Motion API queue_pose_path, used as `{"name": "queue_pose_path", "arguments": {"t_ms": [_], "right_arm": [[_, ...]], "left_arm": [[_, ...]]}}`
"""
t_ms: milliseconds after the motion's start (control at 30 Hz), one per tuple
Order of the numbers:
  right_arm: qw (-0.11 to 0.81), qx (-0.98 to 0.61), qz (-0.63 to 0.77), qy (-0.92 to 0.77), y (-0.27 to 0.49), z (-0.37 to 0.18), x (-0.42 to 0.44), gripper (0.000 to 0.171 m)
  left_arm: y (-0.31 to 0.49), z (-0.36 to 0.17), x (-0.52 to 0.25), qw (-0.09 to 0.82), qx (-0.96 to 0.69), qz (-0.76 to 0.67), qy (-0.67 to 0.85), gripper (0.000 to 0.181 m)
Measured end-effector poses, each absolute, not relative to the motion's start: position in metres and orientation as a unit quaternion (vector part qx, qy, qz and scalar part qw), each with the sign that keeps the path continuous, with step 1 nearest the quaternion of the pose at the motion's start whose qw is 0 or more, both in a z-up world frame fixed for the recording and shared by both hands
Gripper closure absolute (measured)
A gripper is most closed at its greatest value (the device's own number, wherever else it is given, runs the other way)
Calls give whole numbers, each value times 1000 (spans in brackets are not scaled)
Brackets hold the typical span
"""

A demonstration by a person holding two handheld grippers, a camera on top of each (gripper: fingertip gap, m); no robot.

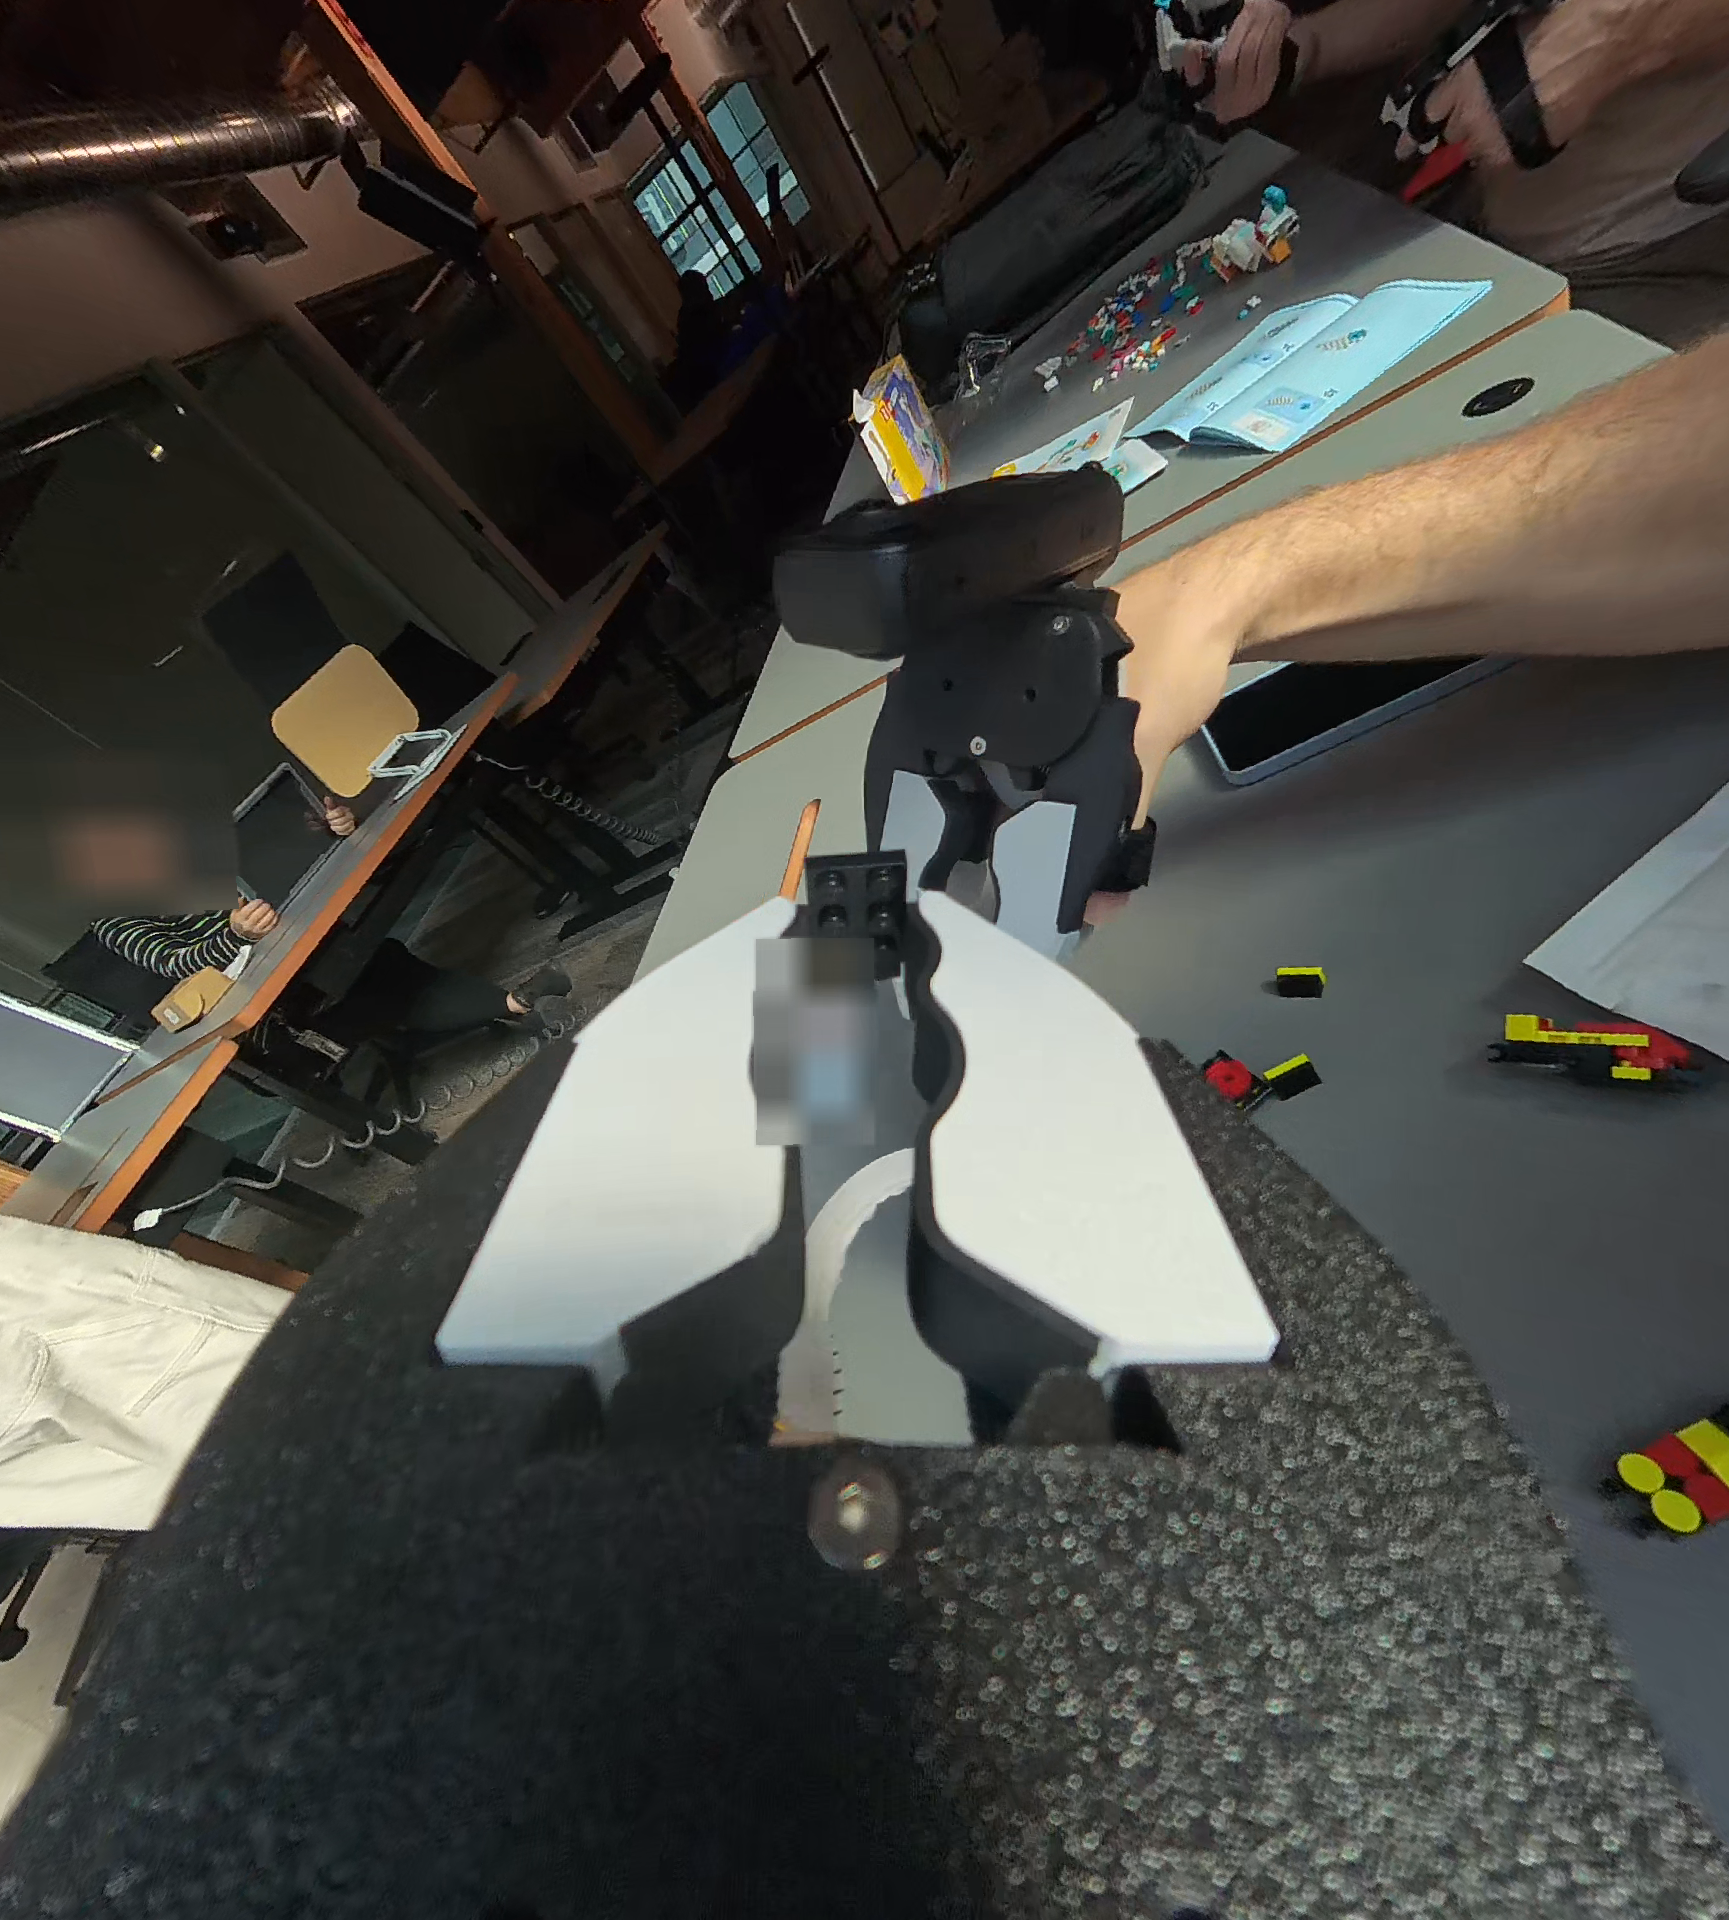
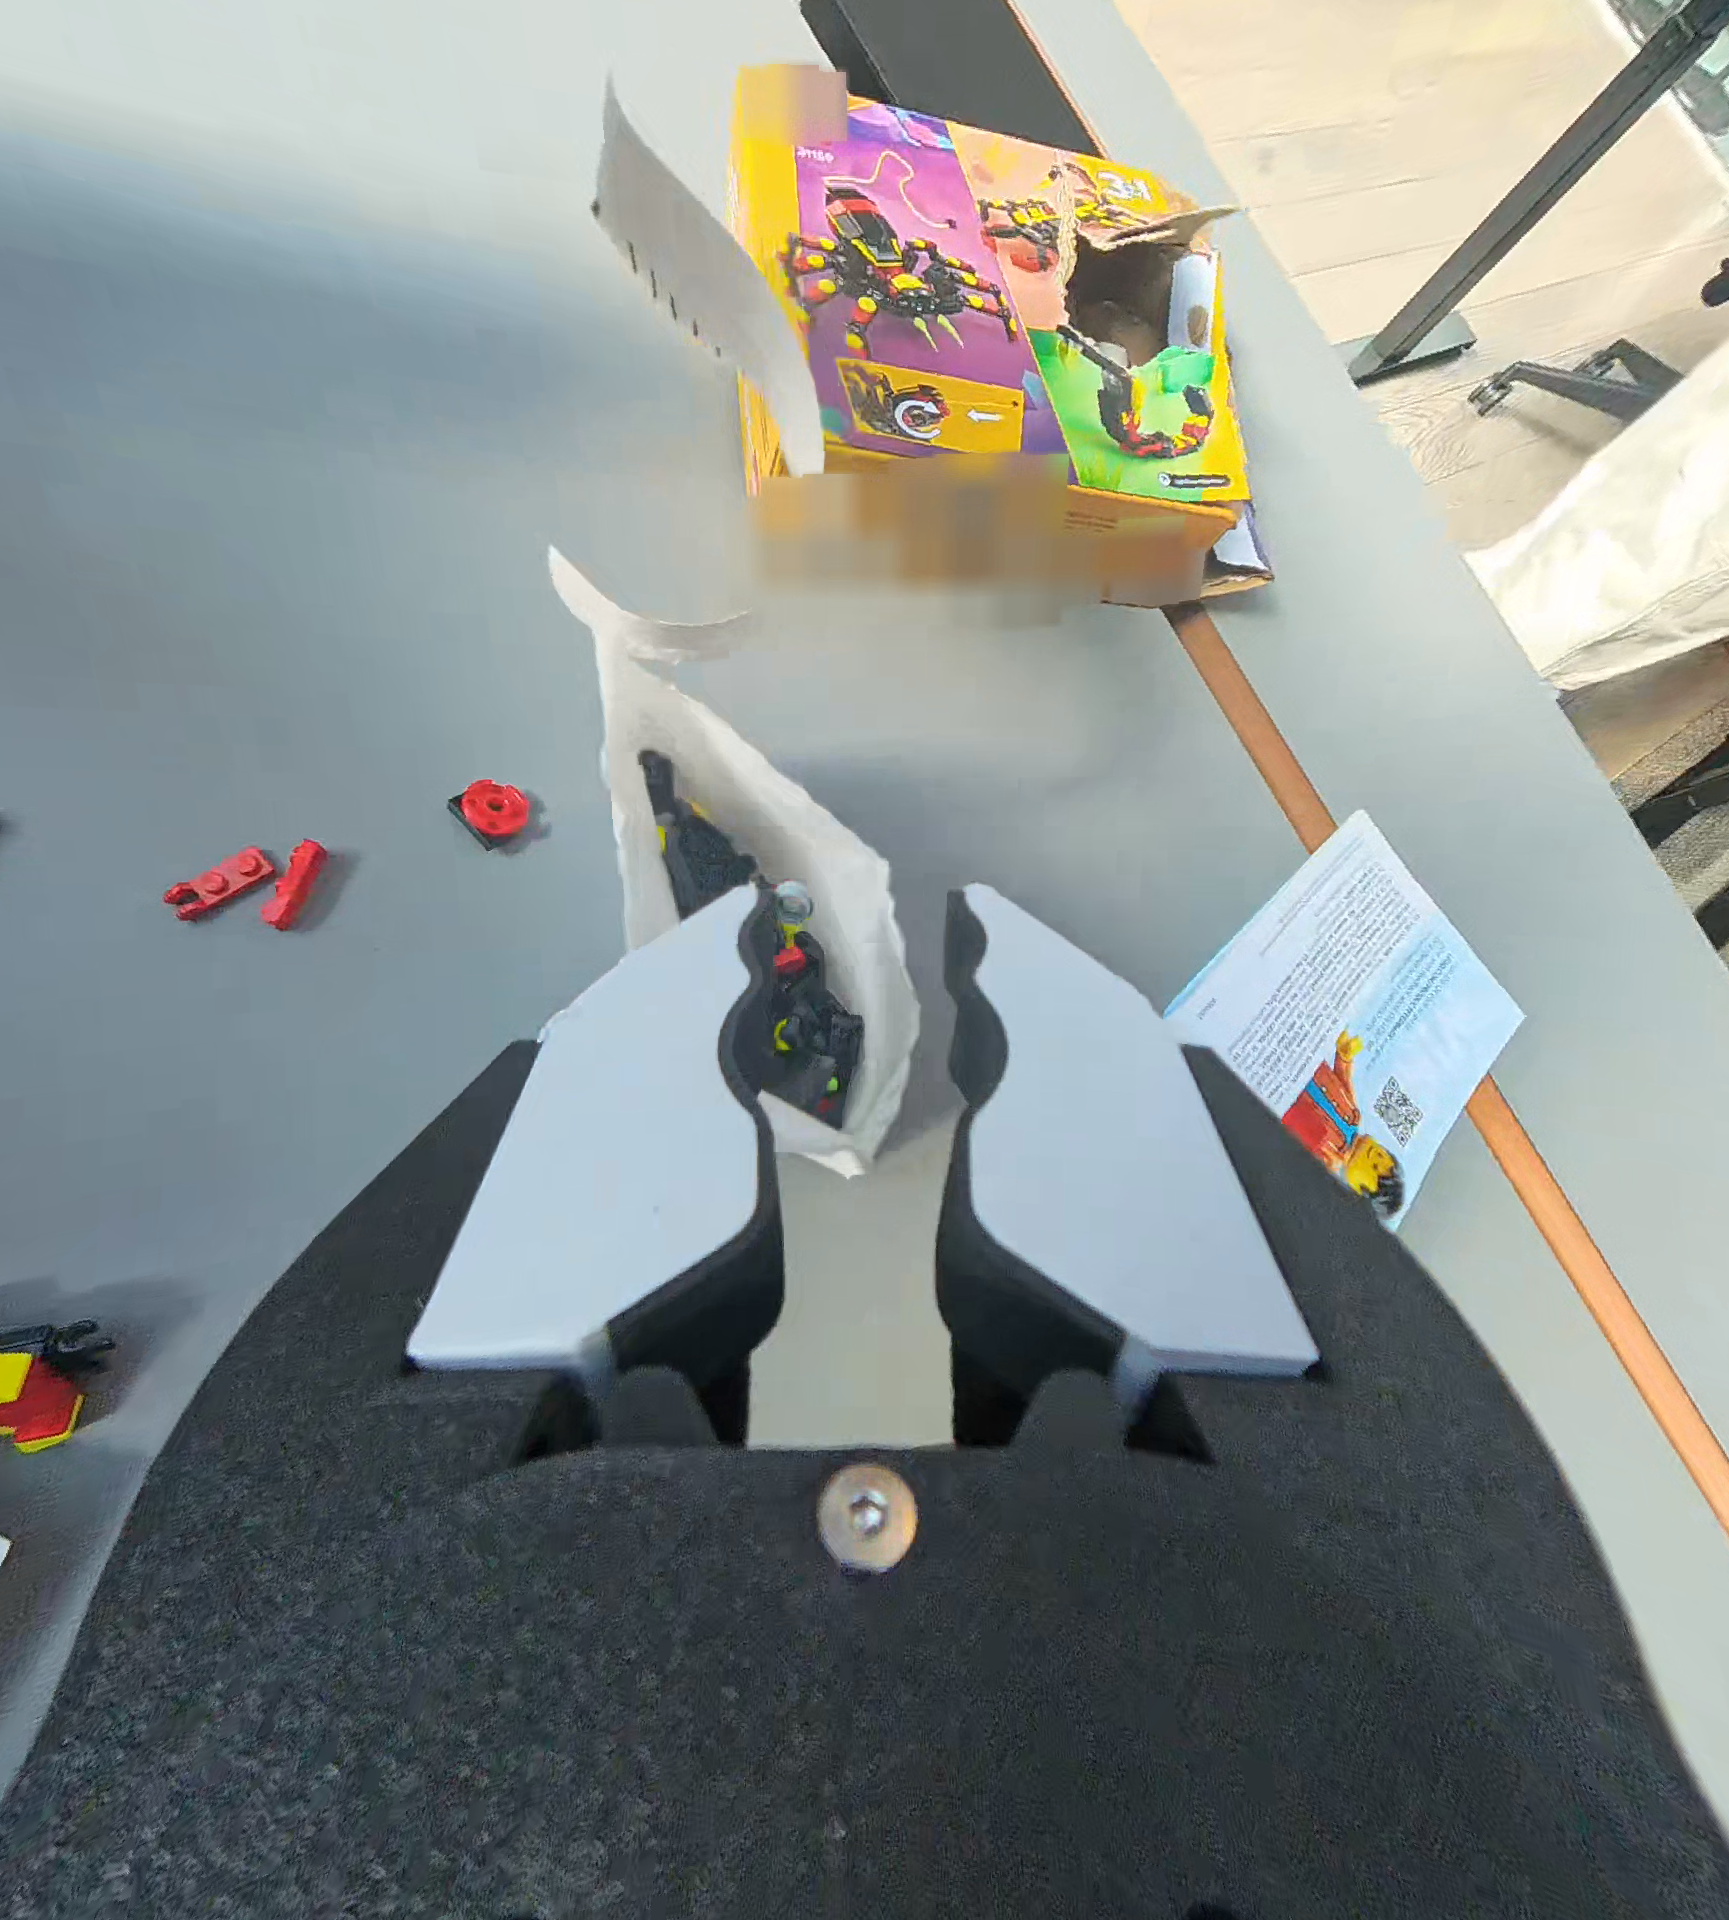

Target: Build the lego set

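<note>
Tabletop (image 2: 216, 468) inspection finds the build at an early-to-middle stage, in my judgement: the box (image 2: 985, 343) lies torn open, a paper bag (image 2: 839, 883) near it still holds black, red and yellow parts, and only small sub-assemblies (image 1: 1598, 1049) stand finished. Loose pieces remain unattached, among them red clips (image 2: 247, 883) and a red round plate (image 2: 491, 805). Left gripper (image 1: 855, 925) has its jaws pinching a black brick (image 1: 855, 894) clear of the tabletop, while the right gripper (image 2: 855, 914) hangs over the bag with jaws spread, empty.
</note>
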State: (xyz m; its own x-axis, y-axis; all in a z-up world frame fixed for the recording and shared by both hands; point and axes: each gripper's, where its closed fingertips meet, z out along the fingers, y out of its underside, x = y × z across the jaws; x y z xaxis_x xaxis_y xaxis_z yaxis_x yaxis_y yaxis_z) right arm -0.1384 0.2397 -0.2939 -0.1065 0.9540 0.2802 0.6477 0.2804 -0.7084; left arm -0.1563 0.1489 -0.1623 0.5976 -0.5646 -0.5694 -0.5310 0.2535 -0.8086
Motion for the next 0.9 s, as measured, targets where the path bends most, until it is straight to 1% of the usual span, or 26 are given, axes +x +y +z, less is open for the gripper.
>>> {"name": "queue_pose_path", "arguments": {"t_ms": [100,167,267,367,500,533,633,700,767,900], "right_arm": [[406,-557,233,-686,246,-271,-138,142],[393,-559,237,-691,245,-276,-137,148],[393,-553,191,-709,251,-288,-134,157],[397,-535,224,-712,242,-278,-136,164],[381,-509,258,-727,230,-273,-132,164],[378,-503,265,-730,228,-273,-131,163],[380,-498,260,-735,228,-273,-132,152],[405,-483,254,-733,227,-267,-136,142],[419,-468,254,-736,223,-261,-137,136],[470,-423,213,-745,222,-246,-136,137]], "left_arm": [[154,-166,-159,646,-614,27,452,165],[156,-170,-158,640,-617,34,456,165],[158,-176,-156,633,-621,36,461,165],[159,-178,-156,628,-624,36,463,165],[162,-183,-157,625,-632,28,457,165],[164,-185,-157,624,-635,25,454,165],[171,-195,-156,615,-648,25,449,165],[178,-203,-153,610,-655,26,445,164],[187,-214,-146,601,-653,27,460,164],[213,-229,-141,575,-644,46,502,164]]}}
